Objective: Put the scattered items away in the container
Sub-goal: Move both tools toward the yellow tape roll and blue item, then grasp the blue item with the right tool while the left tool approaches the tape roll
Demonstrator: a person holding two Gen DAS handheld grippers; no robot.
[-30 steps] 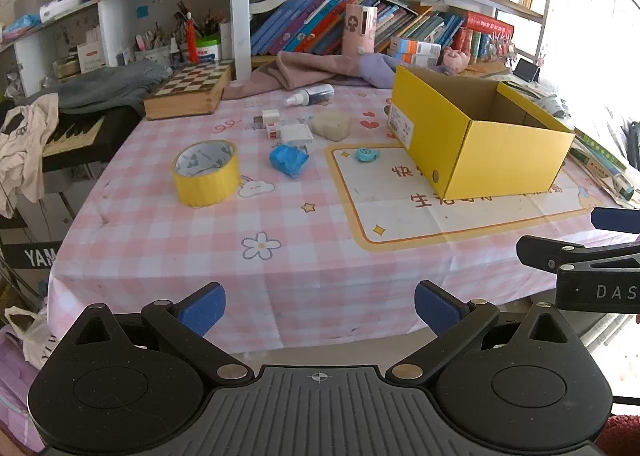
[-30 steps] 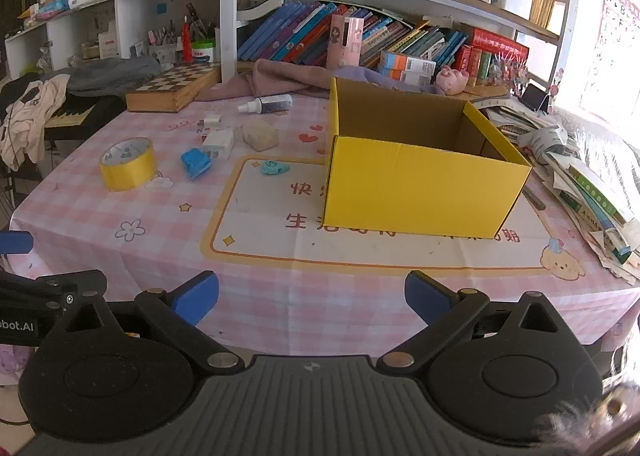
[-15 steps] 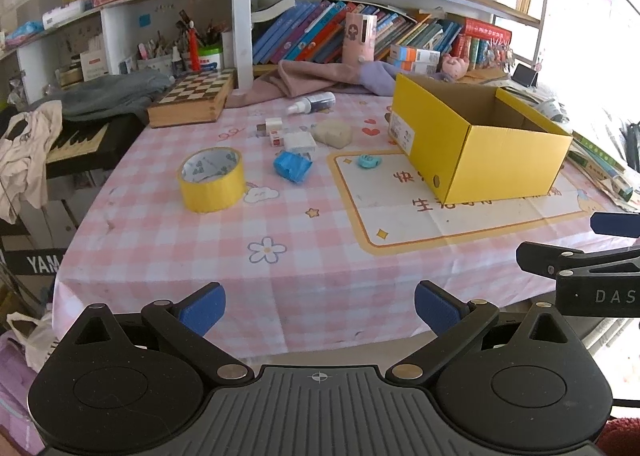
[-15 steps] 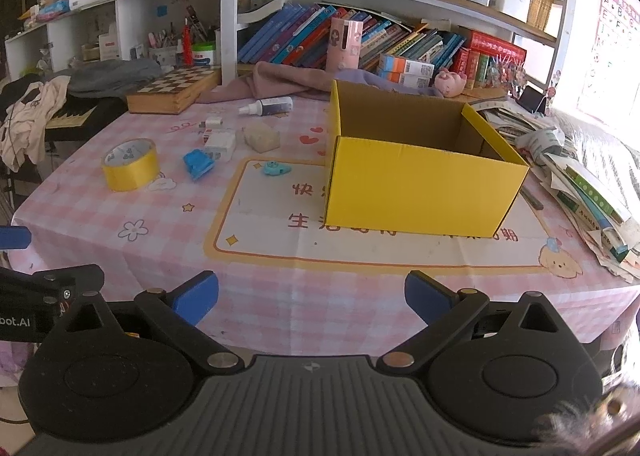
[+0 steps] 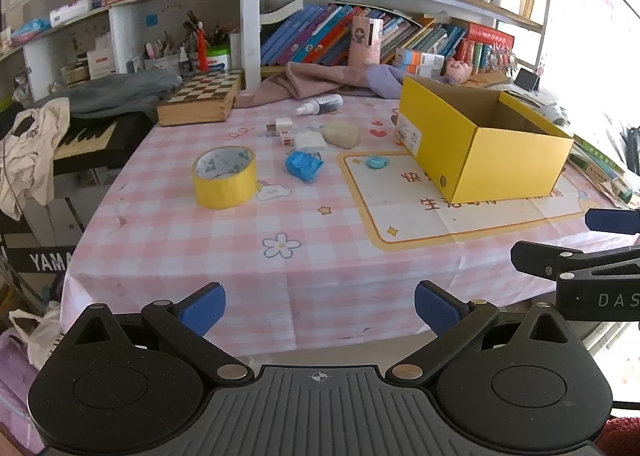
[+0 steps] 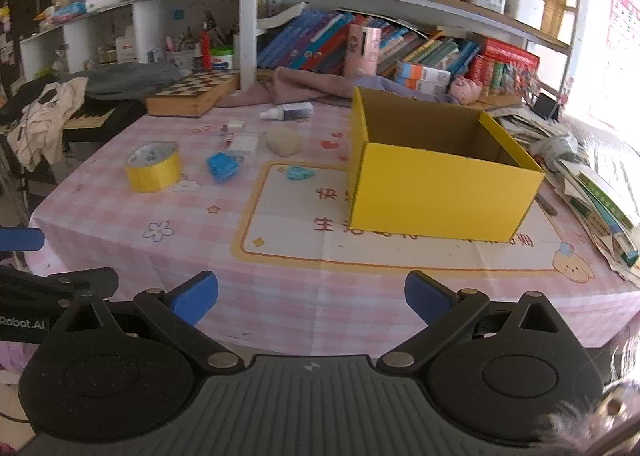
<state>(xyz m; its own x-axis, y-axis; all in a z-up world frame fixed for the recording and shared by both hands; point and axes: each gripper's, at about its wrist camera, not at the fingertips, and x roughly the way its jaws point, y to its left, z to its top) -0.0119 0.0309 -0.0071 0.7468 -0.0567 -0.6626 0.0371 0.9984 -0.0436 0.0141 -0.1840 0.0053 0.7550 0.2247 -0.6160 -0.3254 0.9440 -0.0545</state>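
Before the table edge, left gripper (image 5: 320, 310) and right gripper (image 6: 311, 298), both wide and empty, yellow box (image 6: 436, 180) beyond.

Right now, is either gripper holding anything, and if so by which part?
Nothing is held. The left gripper and right gripper are both open and empty at the table's near edge.

Open yellow cardboard box (image 6: 440, 192) stands upright and empty on the tablecloth; yellow tape roll (image 5: 225, 176), blue packet (image 5: 303, 165), small turquoise item (image 5: 377, 162) lie scattered left of it.
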